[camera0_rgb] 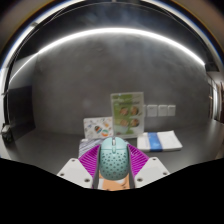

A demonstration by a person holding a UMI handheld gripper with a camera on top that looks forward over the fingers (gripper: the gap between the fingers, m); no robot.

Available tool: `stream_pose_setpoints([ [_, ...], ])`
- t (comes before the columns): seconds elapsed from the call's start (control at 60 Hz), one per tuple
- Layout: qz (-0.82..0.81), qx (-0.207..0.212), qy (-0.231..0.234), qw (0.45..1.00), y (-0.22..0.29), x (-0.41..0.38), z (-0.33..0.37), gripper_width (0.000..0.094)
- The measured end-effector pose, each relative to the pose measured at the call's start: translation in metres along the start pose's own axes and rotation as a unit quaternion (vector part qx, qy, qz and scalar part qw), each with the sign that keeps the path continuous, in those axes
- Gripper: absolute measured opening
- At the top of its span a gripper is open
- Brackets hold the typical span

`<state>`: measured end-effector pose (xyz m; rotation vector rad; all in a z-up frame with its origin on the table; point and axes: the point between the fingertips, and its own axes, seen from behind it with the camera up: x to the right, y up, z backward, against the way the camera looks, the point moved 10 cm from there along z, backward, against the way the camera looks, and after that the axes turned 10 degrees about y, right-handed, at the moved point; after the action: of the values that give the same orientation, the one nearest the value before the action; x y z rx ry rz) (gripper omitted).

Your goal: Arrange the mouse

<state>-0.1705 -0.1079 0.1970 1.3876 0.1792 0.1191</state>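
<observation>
A pale mint-green mouse (112,162) with a perforated shell sits between my gripper's (112,168) two fingers, lifted above the table. Both purple pads (90,160) press against its sides, so the gripper is shut on the mouse. The mouse's nose points away from me, toward the back wall. Its rear end is hidden at the base of the fingers.
Beyond the mouse a green and white box (127,111) stands upright against the grey wall. A flat printed packet (97,127) lies to its left and a white and blue pad (160,141) lies to its right on the table (45,150).
</observation>
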Motion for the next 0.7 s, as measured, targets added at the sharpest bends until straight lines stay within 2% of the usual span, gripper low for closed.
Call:
stream_pose_setpoints([
  [0.15, 0.002, -0.073, 0.031, 0.997, -0.074, -0.049, -0.039, 0.0409],
  [0.233, -0.006, -0.117, 0.013, 0.993, -0.109, -0.051, -0.053, 0.0409],
  [0.417, -0.011, -0.158, -0.016, 0.987, -0.147, -0.047, -0.063, 0.0418],
  [0.467, -0.013, -0.151, -0.016, 0.988, -0.147, -0.046, -0.063, 0.0430],
  [0.483, -0.014, -0.154, -0.016, 0.988, -0.147, -0.046, -0.063, 0.0490],
  [0.5, -0.016, -0.155, -0.016, 0.988, -0.147, -0.046, -0.064, 0.0463],
  [0.633, -0.031, -0.180, -0.013, 0.983, -0.146, -0.046, -0.064, 0.0553],
  [0.65, -0.033, -0.184, -0.013, 0.982, -0.145, -0.046, -0.063, 0.0588],
  [0.667, -0.035, -0.188, -0.011, 0.982, -0.145, -0.047, -0.061, 0.0683],
  [0.7, -0.038, -0.191, -0.004, 0.981, -0.141, -0.049, -0.055, 0.0767],
])
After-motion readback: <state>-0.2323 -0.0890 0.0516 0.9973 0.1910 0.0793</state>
